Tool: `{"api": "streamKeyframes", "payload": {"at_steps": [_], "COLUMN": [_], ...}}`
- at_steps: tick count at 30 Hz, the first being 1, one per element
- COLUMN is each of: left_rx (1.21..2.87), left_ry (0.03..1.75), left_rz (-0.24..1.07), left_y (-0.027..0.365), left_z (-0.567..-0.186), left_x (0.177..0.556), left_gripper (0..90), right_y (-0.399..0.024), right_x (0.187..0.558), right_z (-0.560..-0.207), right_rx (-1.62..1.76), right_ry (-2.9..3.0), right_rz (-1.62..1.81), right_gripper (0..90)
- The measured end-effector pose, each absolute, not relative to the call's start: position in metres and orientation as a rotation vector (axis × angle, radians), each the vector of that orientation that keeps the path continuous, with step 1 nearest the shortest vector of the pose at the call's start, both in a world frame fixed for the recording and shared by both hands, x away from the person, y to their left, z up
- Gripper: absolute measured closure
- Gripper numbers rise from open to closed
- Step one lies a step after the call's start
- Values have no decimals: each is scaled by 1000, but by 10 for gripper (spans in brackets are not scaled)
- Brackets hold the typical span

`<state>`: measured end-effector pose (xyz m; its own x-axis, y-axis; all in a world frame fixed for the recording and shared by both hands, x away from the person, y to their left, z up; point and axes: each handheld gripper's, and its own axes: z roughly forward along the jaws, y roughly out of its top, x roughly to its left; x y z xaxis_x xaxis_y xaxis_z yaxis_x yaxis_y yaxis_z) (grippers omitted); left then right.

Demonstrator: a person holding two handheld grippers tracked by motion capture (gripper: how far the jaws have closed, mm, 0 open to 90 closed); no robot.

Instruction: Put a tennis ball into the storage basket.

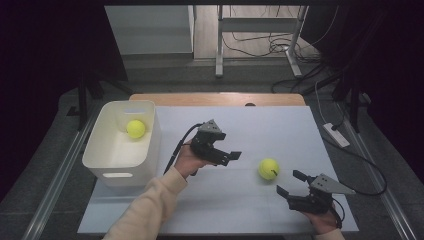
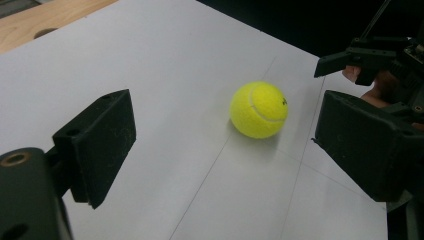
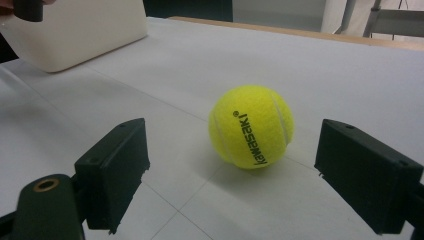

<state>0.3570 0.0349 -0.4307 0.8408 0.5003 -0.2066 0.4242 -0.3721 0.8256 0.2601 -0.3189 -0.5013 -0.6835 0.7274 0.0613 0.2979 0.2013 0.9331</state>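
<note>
Putting balls away: one ball (image 1: 135, 128) sits in the white bin (image 1: 107, 162).
Left to do: second ball (image 1: 268, 168) lies near the desk's (image 1: 280, 125) right edge.
Jaws: left gripper (image 1: 231, 157) and right gripper (image 1: 291, 183) both wide apart, holding nothing.

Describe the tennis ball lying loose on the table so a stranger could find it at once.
On the white table, look right of the white bin. The loose ball lies on the bare surface between the two grippers. The other ball sits inside the bin.
</note>
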Motion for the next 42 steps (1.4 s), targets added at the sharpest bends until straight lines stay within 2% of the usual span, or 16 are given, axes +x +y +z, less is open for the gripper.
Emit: {"api": "streamKeyframes", "payload": {"at_steps": [42], "left_rx": [2067], "left_ry": [653], "left_rz": [35], "left_y": [-1], "left_z": [-452], "left_x": [366], "left_gripper": [109], "right_y": [-322], "right_x": [257], "right_z": [-499], "right_rx": [956], "right_ry": [2063], "right_rz": [1500], "right_gripper": [134]}}
